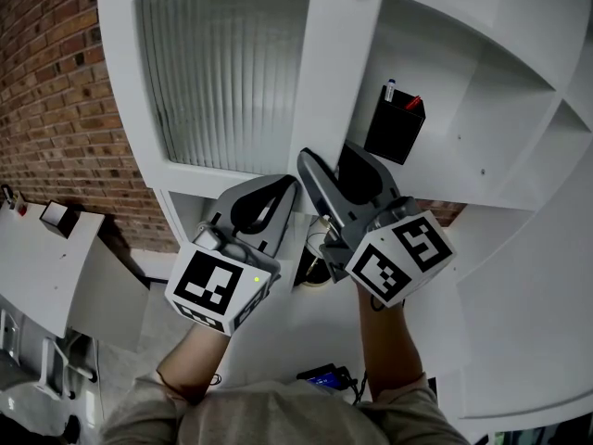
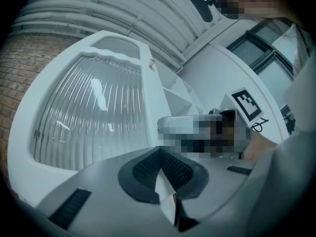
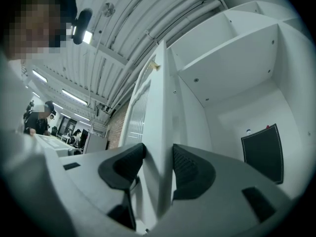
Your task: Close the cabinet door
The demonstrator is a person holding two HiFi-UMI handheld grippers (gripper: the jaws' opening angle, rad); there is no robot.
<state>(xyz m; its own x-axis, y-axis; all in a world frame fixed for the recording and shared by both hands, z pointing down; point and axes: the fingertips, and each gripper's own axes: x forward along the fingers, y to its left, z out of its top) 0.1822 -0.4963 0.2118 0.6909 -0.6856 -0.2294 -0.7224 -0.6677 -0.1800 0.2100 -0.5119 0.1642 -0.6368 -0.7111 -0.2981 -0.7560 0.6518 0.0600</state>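
Right tool (image 3: 159, 164) is clenched on the free edge of the cabinet door (image 1: 222, 72), one pad on each face. Just beside it, the left tool (image 2: 160, 171) has its jaws pressed together on nothing. The door, with its ribbed glass panel, stands open from the white cabinet (image 1: 491, 91). Farther in, a black pen holder (image 1: 394, 126) sits on a shelf, and a brick wall (image 1: 46, 100) lies behind.

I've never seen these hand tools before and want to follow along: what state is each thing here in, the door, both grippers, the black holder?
cabinet door: open, swung away from the shelves.
right gripper: shut on the cabinet door's edge.
left gripper: shut, nothing between its jaws.
black pen holder: upright on a shelf inside the cabinet, pens sticking out.
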